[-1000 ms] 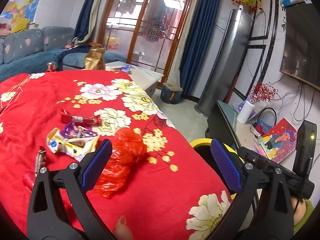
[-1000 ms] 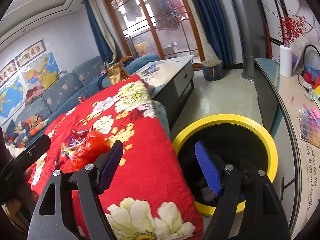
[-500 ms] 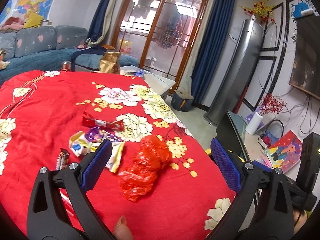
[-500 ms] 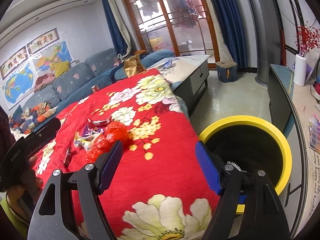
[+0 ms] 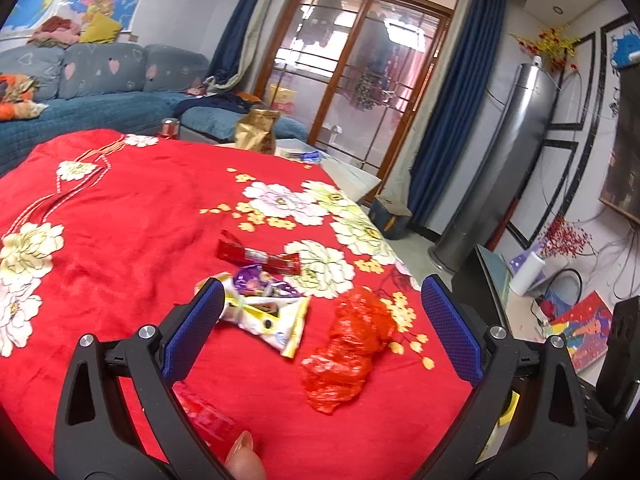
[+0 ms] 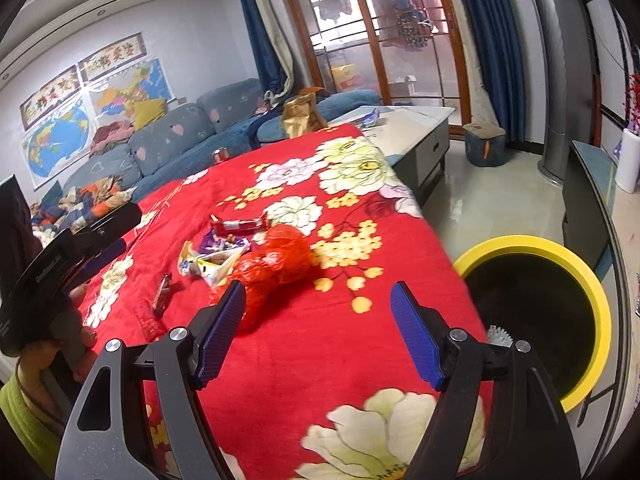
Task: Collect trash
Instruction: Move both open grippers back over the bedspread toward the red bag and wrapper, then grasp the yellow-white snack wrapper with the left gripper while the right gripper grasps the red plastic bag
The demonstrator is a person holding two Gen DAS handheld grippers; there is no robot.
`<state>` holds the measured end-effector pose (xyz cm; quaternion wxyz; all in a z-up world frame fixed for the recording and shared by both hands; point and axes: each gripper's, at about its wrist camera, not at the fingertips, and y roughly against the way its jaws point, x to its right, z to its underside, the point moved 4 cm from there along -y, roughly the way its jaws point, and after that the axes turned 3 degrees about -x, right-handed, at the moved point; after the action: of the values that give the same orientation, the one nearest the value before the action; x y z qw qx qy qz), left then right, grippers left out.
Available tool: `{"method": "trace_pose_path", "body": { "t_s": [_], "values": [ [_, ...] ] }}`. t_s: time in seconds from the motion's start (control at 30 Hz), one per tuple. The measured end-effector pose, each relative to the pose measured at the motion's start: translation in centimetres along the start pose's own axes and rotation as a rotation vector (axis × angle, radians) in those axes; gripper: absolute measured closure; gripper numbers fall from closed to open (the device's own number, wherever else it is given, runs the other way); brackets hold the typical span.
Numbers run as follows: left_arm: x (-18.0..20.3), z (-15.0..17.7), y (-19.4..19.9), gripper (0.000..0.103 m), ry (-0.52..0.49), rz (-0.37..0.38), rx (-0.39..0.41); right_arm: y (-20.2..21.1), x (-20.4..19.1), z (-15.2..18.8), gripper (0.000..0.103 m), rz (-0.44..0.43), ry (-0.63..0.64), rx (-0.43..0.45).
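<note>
Nearby, red floral blanket (image 5: 120, 216) covering the worktop, yellow-rimmed bin (image 6: 576, 264) standing beside it, both the left gripper (image 5: 320, 320) and right gripper (image 6: 318, 332) hovering spread wide, crumpled red bag (image 5: 348, 344) lying beside wrappers (image 5: 264, 308).

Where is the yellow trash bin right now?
In the right wrist view, the yellow trash bin stands on the floor at the right, beside the red flowered blanket's edge.

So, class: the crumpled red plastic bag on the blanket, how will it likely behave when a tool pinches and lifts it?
The red plastic bag looks thin and crinkled, so it will probably squash flat and hang limp. Its glossy film suggests it is light and perhaps slippery between the pads. Lying on soft blanket, it should not roll.
</note>
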<state>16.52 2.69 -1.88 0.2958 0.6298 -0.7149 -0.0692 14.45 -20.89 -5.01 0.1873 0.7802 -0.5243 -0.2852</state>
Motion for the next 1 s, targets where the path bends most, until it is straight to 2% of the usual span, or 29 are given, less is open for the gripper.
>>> {"method": "trace_pose_path", "body": {
  "t_s": [0.23, 0.57, 0.8, 1.0],
  "values": [
    [-2.7, -0.5, -0.4, 0.012, 0.036, -0.034, -0.014, -1.3, -1.9, -0.1, 0.031, -0.028, 0.023, -0.02],
    [-6.3, -1.5, -2.8, 0.013, 0.038, -0.08, -0.097, -4.2, -4.1, 0.2, 0.031, -0.046, 0.037, -0.073],
    [-7.8, -1.7, -4.8, 0.026, 0.037, -0.064, -0.168, -6.3, -5.2, 0.2, 0.031, -0.055, 0.041, -0.105],
    [-8.8, -1.4, -7.0, 0.033, 0.033, -0.038, -0.252, -8.6, -5.8, -0.1, 0.031, -0.055, 0.03, -0.139]
  ]
}}
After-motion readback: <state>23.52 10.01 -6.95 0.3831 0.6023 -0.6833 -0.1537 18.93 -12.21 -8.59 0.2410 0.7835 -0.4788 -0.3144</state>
